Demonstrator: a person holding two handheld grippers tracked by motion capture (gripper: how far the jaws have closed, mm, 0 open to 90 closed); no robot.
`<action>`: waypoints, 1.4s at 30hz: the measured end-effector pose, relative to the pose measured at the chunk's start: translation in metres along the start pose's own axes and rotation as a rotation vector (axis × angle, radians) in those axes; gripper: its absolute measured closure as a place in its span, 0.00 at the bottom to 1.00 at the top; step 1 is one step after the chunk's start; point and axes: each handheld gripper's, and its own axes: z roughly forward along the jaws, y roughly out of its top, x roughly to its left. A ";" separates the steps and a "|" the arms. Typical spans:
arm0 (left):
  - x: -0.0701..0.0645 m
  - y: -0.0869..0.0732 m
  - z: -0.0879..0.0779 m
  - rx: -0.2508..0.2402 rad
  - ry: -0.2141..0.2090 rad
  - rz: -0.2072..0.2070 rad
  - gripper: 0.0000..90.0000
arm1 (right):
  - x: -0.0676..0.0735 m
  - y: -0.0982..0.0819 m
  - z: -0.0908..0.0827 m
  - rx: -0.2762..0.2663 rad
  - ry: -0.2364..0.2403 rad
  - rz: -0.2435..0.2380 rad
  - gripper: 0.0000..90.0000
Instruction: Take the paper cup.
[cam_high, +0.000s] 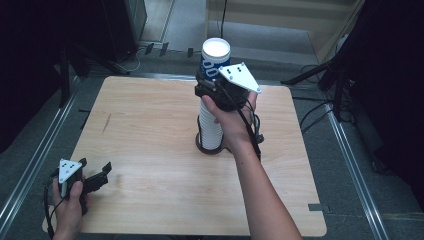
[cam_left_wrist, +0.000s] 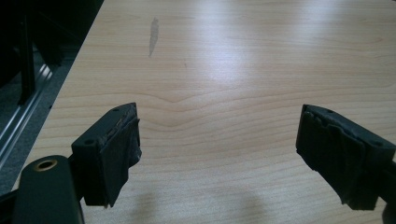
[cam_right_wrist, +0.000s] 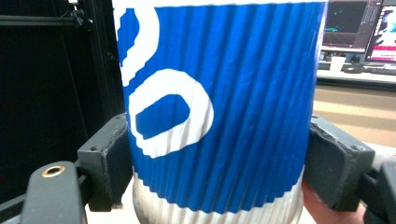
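Note:
A tall stack of white paper cups (cam_high: 211, 125) stands on a dark round base (cam_high: 206, 148) in the middle of the wooden table (cam_high: 150, 130). The top cup (cam_high: 215, 57) is blue with white print and ribbed sides (cam_right_wrist: 224, 102). My right gripper (cam_high: 212, 85) is shut on this blue cup, one pad on each side, just above the white stack. My left gripper (cam_high: 102, 172) rests at the table's near left corner, held by a hand. Its jaws stand apart over bare wood (cam_left_wrist: 219, 140) with nothing between them.
Dark stands (cam_high: 75, 60) and cables (cam_high: 315, 115) surround the table on the grey floor. Metal rails (cam_high: 35, 160) run along both sides. Monitors (cam_right_wrist: 359, 28) glow in the background of the right gripper view.

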 end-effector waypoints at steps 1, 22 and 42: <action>0.000 0.000 0.000 0.000 -0.001 0.000 0.16 | 0.000 0.003 0.000 -0.005 -0.003 -0.006 0.21; 0.000 0.000 0.000 0.001 0.000 0.001 0.16 | -0.008 0.024 -0.010 -0.054 -0.021 -0.021 0.21; -0.001 0.000 0.000 0.004 0.002 0.004 0.16 | -0.030 0.030 -0.024 -0.075 -0.064 -0.012 0.21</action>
